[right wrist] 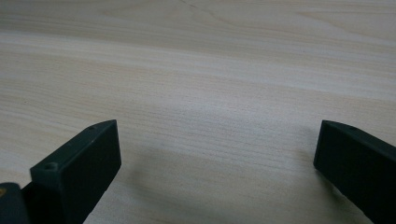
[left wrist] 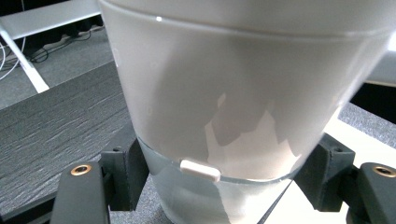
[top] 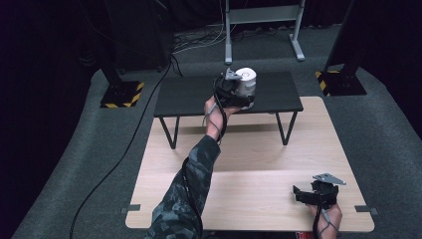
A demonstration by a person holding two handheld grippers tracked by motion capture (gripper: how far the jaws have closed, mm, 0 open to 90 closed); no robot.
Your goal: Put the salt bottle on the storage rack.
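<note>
The white container (top: 245, 82), a smooth round tub with a paler band low on its wall, sits clamped between the jaws of the left gripper (top: 234, 92), held over the right part of the black bench (top: 189, 94) that stands at the far end of the wooden table (top: 249, 149); whether its base touches the bench top cannot be told. In the left gripper view the container (left wrist: 243, 93) widens upward while the pads bite low on its sides, so it could probably tip or slide out if the hand tilts. The right gripper (top: 311, 194) rests near the table's near right corner, jaws spread wide with nothing between them, too far off to steady a slip
</note>
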